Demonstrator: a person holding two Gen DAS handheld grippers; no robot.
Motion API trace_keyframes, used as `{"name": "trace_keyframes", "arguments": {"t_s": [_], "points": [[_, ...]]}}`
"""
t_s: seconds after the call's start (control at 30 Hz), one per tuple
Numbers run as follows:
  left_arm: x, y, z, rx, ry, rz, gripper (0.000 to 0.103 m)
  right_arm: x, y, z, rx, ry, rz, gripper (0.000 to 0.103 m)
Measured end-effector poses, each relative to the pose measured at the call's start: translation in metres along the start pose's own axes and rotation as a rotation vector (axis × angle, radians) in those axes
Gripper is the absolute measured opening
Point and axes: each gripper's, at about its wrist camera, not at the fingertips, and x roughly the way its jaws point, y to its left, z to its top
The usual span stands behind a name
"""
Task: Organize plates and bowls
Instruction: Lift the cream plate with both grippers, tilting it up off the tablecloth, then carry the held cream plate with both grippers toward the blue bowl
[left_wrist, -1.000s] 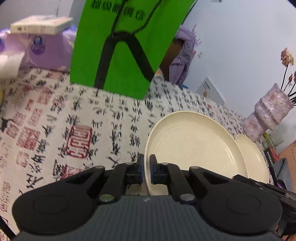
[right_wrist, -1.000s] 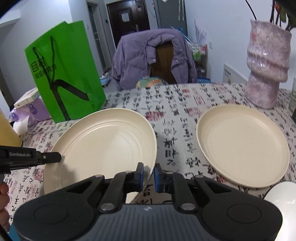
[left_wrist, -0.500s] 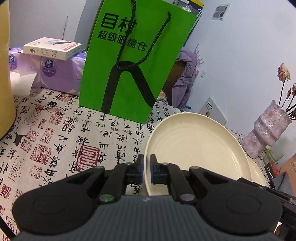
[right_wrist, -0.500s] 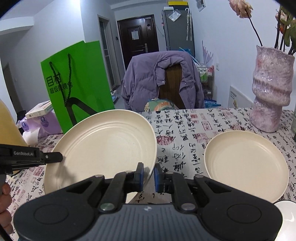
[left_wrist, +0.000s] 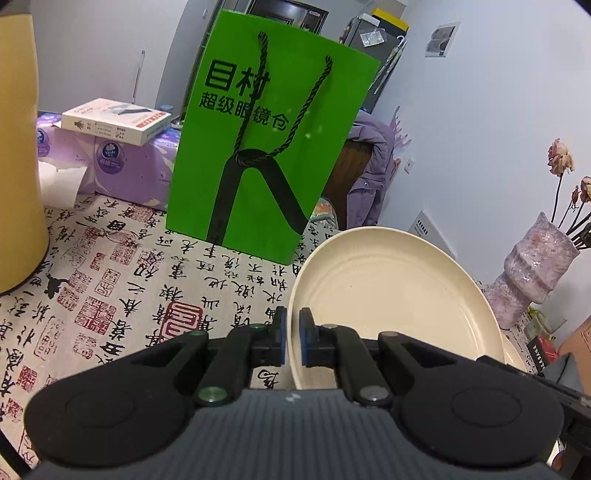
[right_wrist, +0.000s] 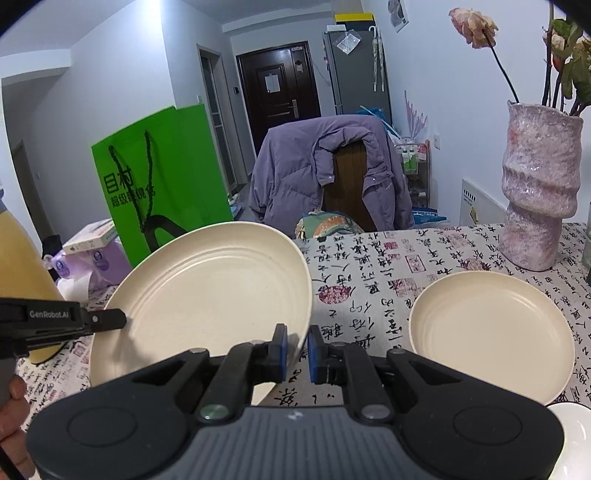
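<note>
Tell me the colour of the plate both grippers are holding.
Cream, plain; the held plate shows best in the right wrist view.

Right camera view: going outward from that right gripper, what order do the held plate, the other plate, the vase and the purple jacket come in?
1. Held plate, clamped in the right gripper.
2. Other plate, on the table, right.
3. Vase, farther right.
4. Purple jacket, on the chair past the table.

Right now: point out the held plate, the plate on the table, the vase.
held plate (right_wrist: 214, 295), right wrist view, centre of its face
plate on the table (right_wrist: 491, 332), right wrist view, its well
vase (right_wrist: 539, 184), right wrist view, mid body
</note>
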Motion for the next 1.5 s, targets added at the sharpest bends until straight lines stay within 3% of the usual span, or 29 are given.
{"name": "trace_keyframes", "arguments": {"t_s": [1.5], "points": [[-0.147,-0.030,-0.030,0.017,-0.095,0.057,0.007,-0.133,0.018,-0.017,0.019,-0.089,0.093,0.010]]}}
